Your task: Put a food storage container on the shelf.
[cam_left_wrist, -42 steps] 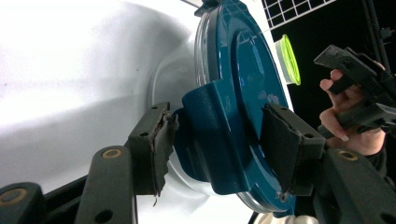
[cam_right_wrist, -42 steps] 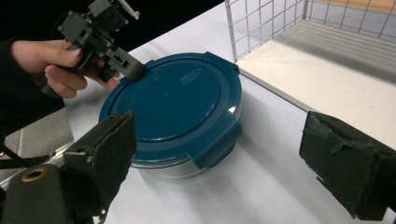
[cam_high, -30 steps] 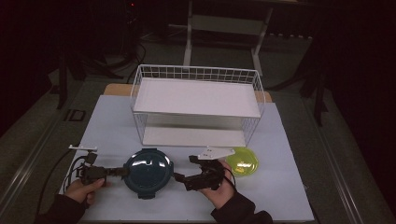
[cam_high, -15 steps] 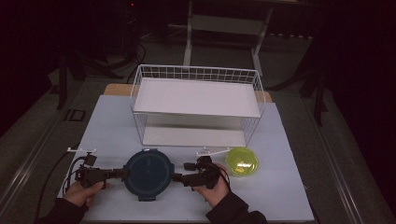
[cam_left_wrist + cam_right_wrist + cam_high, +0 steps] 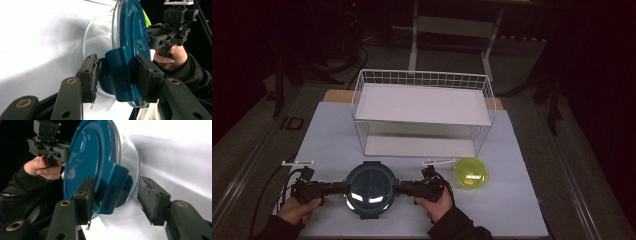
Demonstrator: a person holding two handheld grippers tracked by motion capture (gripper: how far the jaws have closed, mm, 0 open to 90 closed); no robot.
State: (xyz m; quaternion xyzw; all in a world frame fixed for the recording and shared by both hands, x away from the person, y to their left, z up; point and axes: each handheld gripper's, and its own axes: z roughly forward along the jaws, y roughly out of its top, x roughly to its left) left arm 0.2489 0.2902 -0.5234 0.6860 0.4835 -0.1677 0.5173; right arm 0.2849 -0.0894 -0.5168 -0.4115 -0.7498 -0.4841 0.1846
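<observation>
Near edge of table (image 5: 337, 125), between the two hands: a round container with a blue lid (image 5: 371, 189). Clear bowl (image 5: 96, 37) under the lid, resting on the white table top. The lid has a blue latch tab at each side.

Left gripper (image 5: 337, 188), high view: lies level at the lid's left side, held by the left hand (image 5: 302, 209). In the left gripper view its jaws stand part-closed around the left tab (image 5: 119, 72); one pad lies against the tab's outer face, the other against its under side by the bowl. Reads as a grip on the tab.

Right gripper (image 5: 401, 187), high view: level at the lid's right side, right hand (image 5: 434, 202) behind it. Jaws have just been closing. In the right gripper view the right tab (image 5: 117, 191) sits between them; the pad on the lid side is at the tab, the other pad stands clear of it with bare table showing in the gap. Not yet pinched.

The two grippers face each other across the lid, each seen from the other's camera.

Yellow-green bowl (image 5: 471, 173) just right of the right hand, on the table, apart from the container.

Wire rack (image 5: 424, 107) stands farther back at mid-table, white shelf on top and another below. Well apart from the container.

Room around the table is dark.
</observation>
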